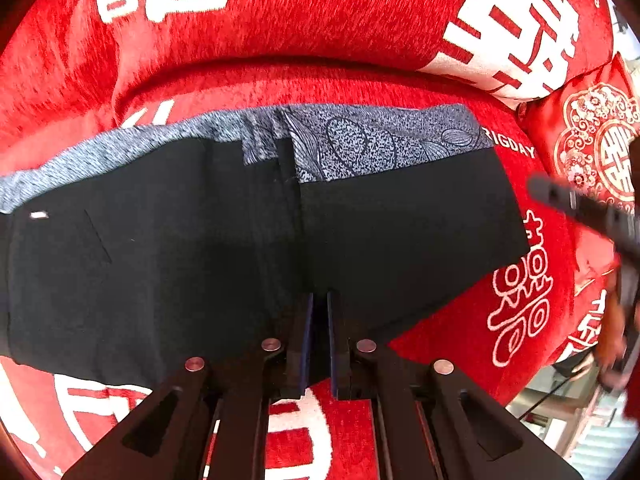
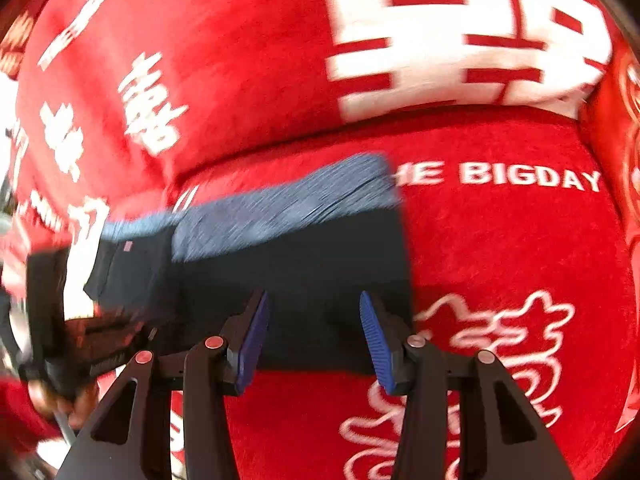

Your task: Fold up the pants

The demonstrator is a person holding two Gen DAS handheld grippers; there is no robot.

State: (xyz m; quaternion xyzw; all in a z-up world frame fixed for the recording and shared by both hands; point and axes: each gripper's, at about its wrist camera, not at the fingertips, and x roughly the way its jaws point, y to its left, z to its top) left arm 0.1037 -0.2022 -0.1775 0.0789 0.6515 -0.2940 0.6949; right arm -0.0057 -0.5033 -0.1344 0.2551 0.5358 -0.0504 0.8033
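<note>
The black pants (image 1: 180, 264) lie folded on a red sofa seat, with a grey patterned lining (image 1: 360, 144) showing along their far edge. My left gripper (image 1: 319, 300) is shut on the near edge of the pants at the middle. In the right wrist view the pants (image 2: 304, 280) lie flat, blurred by motion. My right gripper (image 2: 314, 312) is open and empty, hovering above the near right part of the pants. The right gripper's body (image 1: 592, 212) shows blurred at the right edge of the left wrist view. The left gripper (image 2: 80, 344) shows at the lower left of the right wrist view.
The sofa has a red plush cover (image 2: 500, 240) with white characters and "THE BIGDAY" lettering (image 2: 528, 178). The red backrest (image 1: 320, 12) rises behind the pants. A red embroidered cushion (image 1: 592, 140) sits at the right. Floor shows past the seat's right edge (image 1: 580, 420).
</note>
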